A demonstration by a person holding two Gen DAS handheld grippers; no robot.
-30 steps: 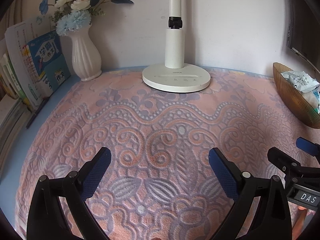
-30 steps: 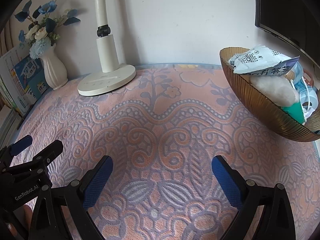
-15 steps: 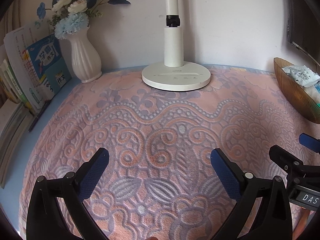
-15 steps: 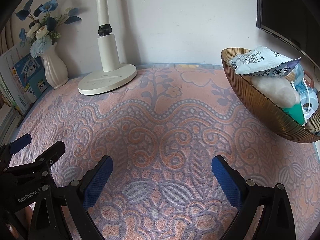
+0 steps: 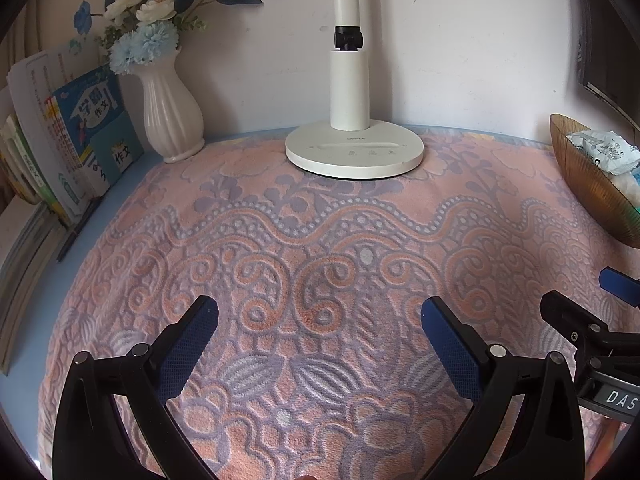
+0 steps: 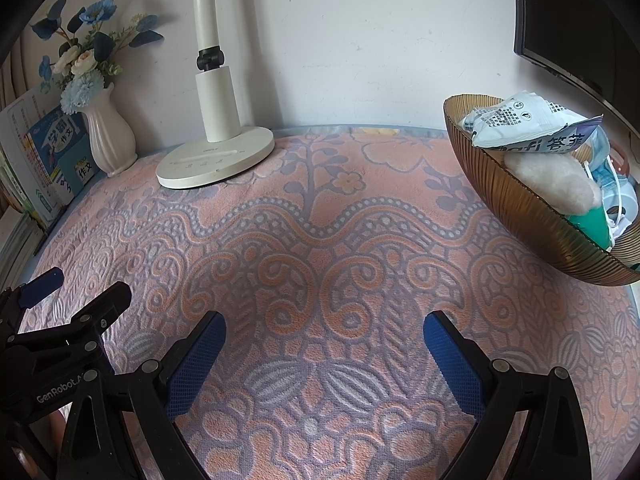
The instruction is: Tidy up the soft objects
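Observation:
A ribbed amber bowl (image 6: 516,208) stands at the right on the pink patterned cloth (image 6: 320,240). It holds a white printed packet (image 6: 524,122), a cream fluffy pad (image 6: 552,184), a teal item (image 6: 592,220) and pale blue face masks (image 6: 612,192). The same bowl (image 5: 588,188) shows at the right edge of the left wrist view. My right gripper (image 6: 324,328) hovers open over bare cloth, left of the bowl. My left gripper (image 5: 320,312) is open too, with nothing between its fingers, and appears (image 6: 72,296) at the lower left of the right wrist view.
A white lamp base (image 5: 354,152) stands at the back by the wall. A white vase of blue flowers (image 5: 170,120) and leaning books (image 5: 80,136) fill the back left. A dark screen (image 6: 580,20) hangs above the bowl.
Both grippers have drifted back slightly and stay open; the scene shifts a little in each view. Nothing was picked up or let go.

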